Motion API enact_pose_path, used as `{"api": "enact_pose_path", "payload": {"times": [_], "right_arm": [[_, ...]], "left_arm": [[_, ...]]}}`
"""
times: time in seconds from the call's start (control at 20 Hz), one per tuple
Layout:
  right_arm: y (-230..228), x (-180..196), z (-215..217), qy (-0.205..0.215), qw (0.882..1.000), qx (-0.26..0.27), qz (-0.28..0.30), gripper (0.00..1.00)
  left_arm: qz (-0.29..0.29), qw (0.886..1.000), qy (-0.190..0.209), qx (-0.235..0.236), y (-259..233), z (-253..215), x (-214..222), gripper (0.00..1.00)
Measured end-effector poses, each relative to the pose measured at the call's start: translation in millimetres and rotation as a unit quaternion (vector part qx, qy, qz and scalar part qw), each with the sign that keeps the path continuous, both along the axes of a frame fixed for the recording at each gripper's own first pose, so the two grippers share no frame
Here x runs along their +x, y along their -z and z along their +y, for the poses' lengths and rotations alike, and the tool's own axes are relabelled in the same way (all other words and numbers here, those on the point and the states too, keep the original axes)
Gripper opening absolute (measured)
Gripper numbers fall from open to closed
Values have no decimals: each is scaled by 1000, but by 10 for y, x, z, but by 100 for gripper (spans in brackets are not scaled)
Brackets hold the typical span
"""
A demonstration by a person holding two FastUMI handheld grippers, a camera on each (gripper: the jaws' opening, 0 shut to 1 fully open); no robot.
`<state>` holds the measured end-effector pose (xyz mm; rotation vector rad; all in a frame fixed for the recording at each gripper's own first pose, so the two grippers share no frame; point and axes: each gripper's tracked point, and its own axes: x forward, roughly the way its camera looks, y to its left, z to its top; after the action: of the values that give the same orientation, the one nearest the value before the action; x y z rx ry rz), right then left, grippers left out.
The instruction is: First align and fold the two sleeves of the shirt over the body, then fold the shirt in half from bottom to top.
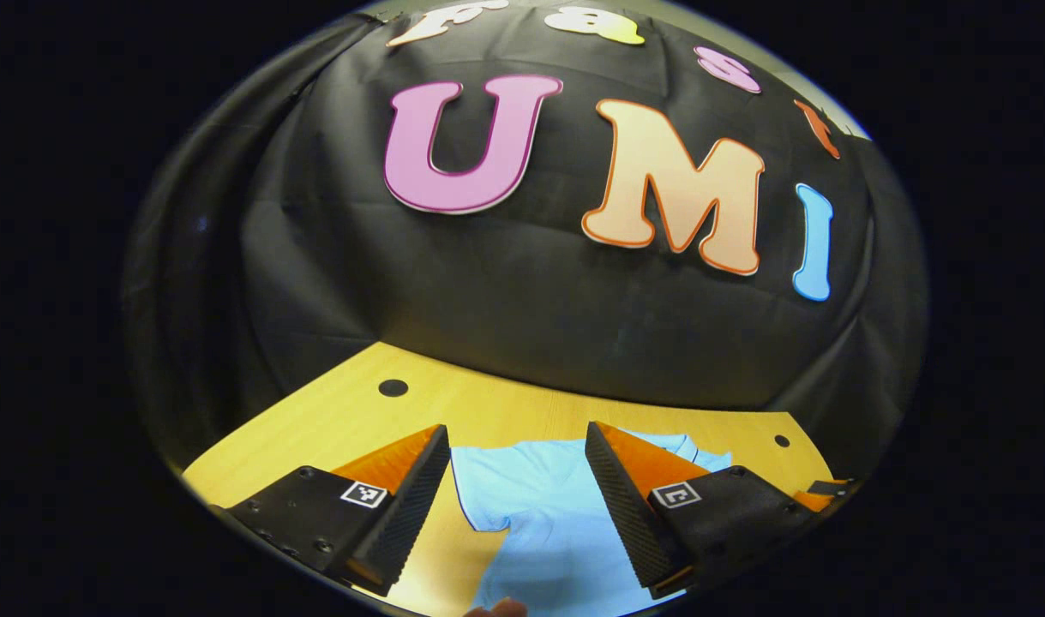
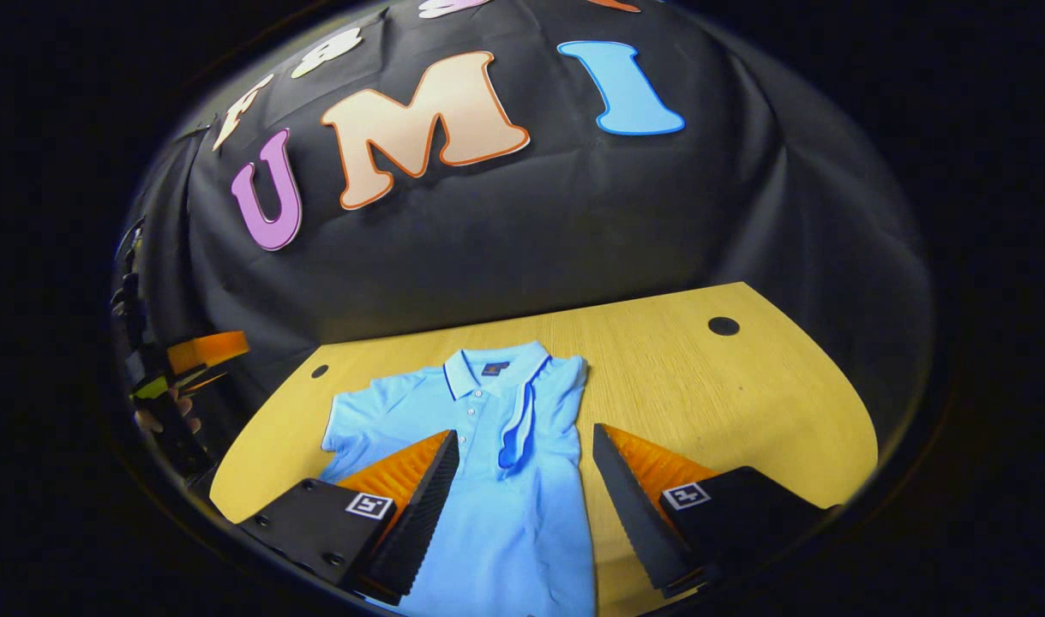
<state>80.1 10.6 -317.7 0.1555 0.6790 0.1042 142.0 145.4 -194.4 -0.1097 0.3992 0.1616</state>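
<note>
A light blue polo shirt [image 2: 505, 488] lies flat on the wooden table [image 2: 728, 403], collar toward the booth wall. In the right gripper view one sleeve [image 2: 522, 424] is folded over the body, while the other sleeve [image 2: 359, 411] still lies spread out to the side. My right gripper [image 2: 522, 514] hangs open above the shirt's chest, holding nothing. In the left gripper view the shirt [image 1: 539, 523] shows between the fingers of my left gripper [image 1: 513, 514], which is open and empty above the spread sleeve [image 1: 479, 497]. The left gripper [image 2: 192, 360] also shows far left in the right gripper view, held by a hand.
The table [image 1: 333, 420] has round dark holes [image 2: 723, 326] [image 1: 393, 387] near its back corners. The black cloth wall [image 2: 522, 240] stands right behind the table's far edge. Bare wood stretches beside the shirt in the right gripper view. A fingertip [image 1: 498, 608] shows at the bottom of the left gripper view.
</note>
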Motion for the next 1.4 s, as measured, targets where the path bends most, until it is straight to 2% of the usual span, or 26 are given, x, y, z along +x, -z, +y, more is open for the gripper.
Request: {"api": "enact_pose_path", "payload": {"times": [0.1, 0.15, 0.25, 0.3, 0.35, 0.4, 0.45, 0.55, 0.6, 0.65, 0.7, 0.8, 0.85, 1.0, 1.05, 1.15, 1.25, 1.3, 1.35, 1.4], "right_arm": [[46, -196, -92, -1, 1000, -15, 9, 98], [64, -272, -127, 0, 1000, -18, 14, 93], [106, -391, -137, 6, 1000, -14, 23, 93], [115, -435, -163, 10, 1000, -14, 26, 98], [115, -470, -184, 11, 999, -16, 27, 93], [131, -501, -202, 10, 999, -20, 28, 93], [140, -524, -211, 9, 999, -24, 29, 98], [133, -538, -224, 8, 999, -29, 27, 98], [133, -550, -236, 8, 999, -30, 28, 93], [150, -563, -255, 9, 999, -32, 29, 98], [159, -567, -285, 11, 999, -35, 30, 98], [197, -588, -331, 18, 999, -36, 36, 98], [206, -597, -353, 21, 998, -36, 38, 94], [205, -609, -436, 30, 998, -37, 39, 94], [210, -613, -460, 32, 998, -38, 39, 98], [214, -612, -490, 36, 998, -39, 39, 98], [204, -616, -504, 39, 998, -36, 39, 98], [204, -611, -507, 39, 998, -36, 39, 93], [213, -624, -502, 39, 998, -36, 39, 98], [216, -639, -502, 37, 998, -36, 41, 98]], "left_arm": [[17, 1000, -1, 1, 192, 41, 117, 95], [28, 1000, -2, 2, 305, 58, 187, 95], [51, 999, -8, -4, 530, 99, 245, 95], [64, 998, -12, -11, 665, 109, 275, 95], [81, 996, -20, -16, 814, 134, 284, 95], [100, 994, -28, -20, 987, 171, 278, 95], [115, 993, -35, -21, 1131, 213, 280, 95], [144, 988, -46, -16, 1366, 315, 287, 96], [152, 987, -49, -12, 1475, 333, 321, 96], [162, 985, -52, -4, 1568, 359, 345, 96], [174, 983, -54, 0, 1669, 380, 355, 95], [198, 978, -63, -13, 1819, 384, 377, 94], [205, 976, -71, -9, 1842, 435, 373, 95], [206, 976, -67, 7, 1856, 439, 388, 95], [218, 973, -67, 19, 1897, 442, 356, 95], [213, 975, -64, 22, 1900, 406, 426, 94], [214, 975, -57, 17, 1871, 369, 409, 82], [214, 975, -54, 17, 1902, 341, 420, 71], [214, 976, -49, 13, 1892, 298, 436, 64], [211, 976, -43, 9, 1903, 266, 451, 54]]}}
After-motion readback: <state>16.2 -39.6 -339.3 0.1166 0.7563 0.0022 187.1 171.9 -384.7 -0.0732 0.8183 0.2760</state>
